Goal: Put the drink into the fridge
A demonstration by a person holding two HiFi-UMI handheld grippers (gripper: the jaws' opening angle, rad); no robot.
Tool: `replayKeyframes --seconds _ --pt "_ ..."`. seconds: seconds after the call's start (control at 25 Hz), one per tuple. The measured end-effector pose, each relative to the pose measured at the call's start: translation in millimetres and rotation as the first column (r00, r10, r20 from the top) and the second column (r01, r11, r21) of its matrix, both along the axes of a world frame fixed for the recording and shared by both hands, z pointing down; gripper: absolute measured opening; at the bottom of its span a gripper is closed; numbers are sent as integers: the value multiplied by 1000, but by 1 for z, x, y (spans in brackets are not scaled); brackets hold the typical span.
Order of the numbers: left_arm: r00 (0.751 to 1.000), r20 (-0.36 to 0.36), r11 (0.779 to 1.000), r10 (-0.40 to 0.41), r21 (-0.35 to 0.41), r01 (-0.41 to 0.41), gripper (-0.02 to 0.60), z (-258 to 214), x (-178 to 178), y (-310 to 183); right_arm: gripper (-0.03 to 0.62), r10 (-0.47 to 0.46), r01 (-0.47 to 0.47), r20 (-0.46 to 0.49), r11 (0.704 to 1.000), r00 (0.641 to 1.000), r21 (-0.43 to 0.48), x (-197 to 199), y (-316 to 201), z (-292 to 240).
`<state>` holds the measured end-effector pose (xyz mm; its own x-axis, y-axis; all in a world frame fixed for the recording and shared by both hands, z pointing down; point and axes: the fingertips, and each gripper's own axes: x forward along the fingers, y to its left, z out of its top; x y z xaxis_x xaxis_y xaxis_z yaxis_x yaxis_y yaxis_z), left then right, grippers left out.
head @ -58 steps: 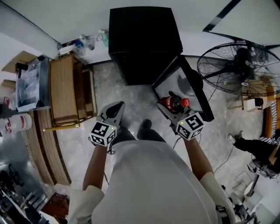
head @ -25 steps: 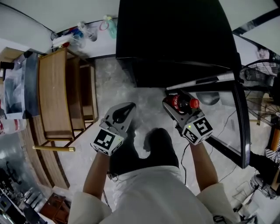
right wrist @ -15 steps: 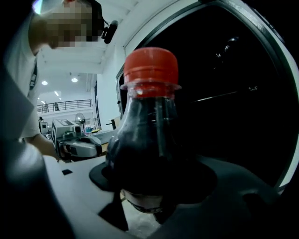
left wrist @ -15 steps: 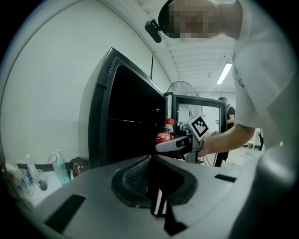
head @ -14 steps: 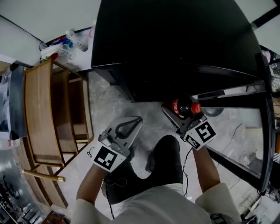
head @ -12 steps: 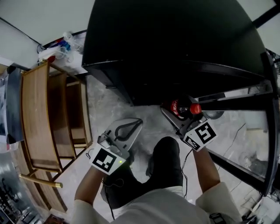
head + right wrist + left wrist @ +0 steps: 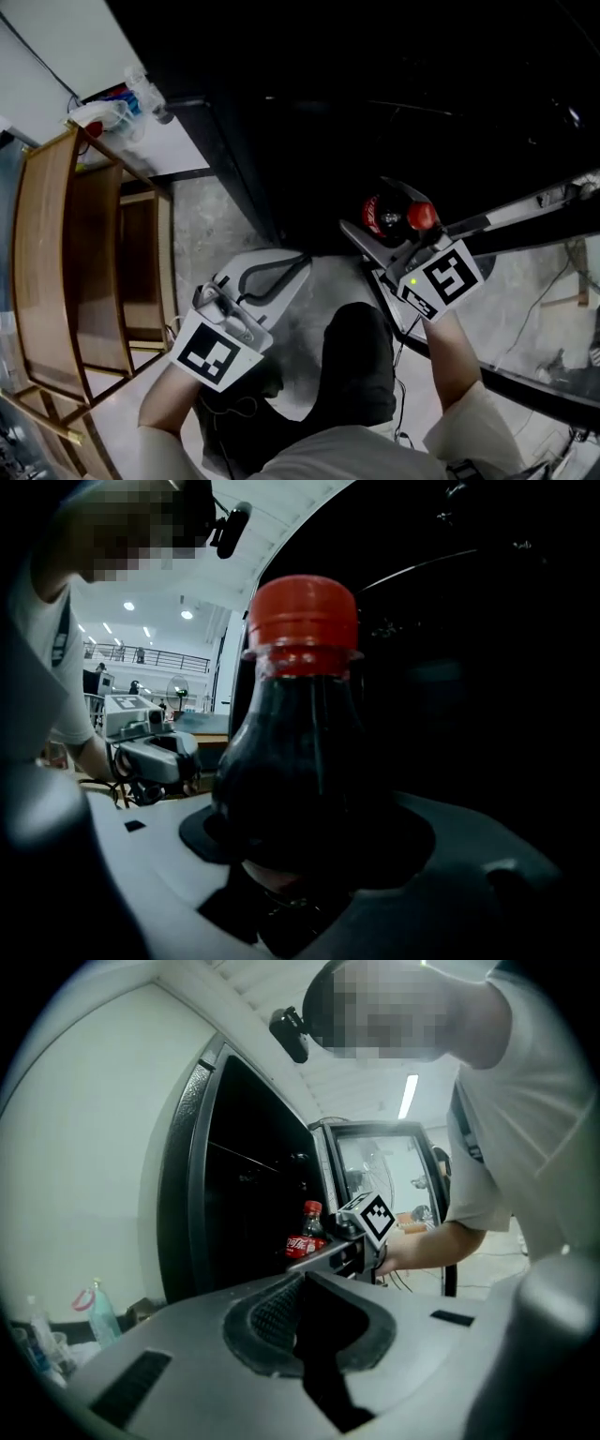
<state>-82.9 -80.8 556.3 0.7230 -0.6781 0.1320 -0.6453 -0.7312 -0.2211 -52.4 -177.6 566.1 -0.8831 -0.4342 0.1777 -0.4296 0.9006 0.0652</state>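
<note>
While upright in grip of right claw, cola-filled bottle at fridge mouth; left claw closed

Right gripper brought cola bottle down and forward into the dark fridge opening; left gripper sank too, rolled; fridge now fills view

A grey mottled stone floor runs up to a pale, plain wall. A wooden shelf unit stands along the left side, its boards bare. A few clear plastic bottles are clustered at the foot of the wall, near the unit's far end. Overhead, a long strip light glows on a white ceiling. Round ceiling lights shine above a railing far off.
</note>
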Motion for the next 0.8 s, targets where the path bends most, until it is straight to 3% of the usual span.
replayKeyframes --seconds 0.12,0.36,0.56,0.68,0.8 --pt "999 -33 999 -28 31 29 9 9 3 -12 304 15 -15 1 1000 1000 12 -6 -13 7" --pt "990 -109 996 -86 -29 83 9 10 18 -24 304 37 -37 -22 999 999 29 -12 -28 8" --pt "966 -202 986 -163 -66 152 9 -1 15 -37 304 9 -9 0 999 1000 36 -31 -54 -4" --pt "963 -207 984 -174 -68 164 9 0 16 -35 304 -18 19 -23 999 1000 46 -48 -65 -6" --pt "978 -147 989 -147 -27 144 9 -3 19 -36 304 -27 29 -43 999 999 31 -63 -81 -1"
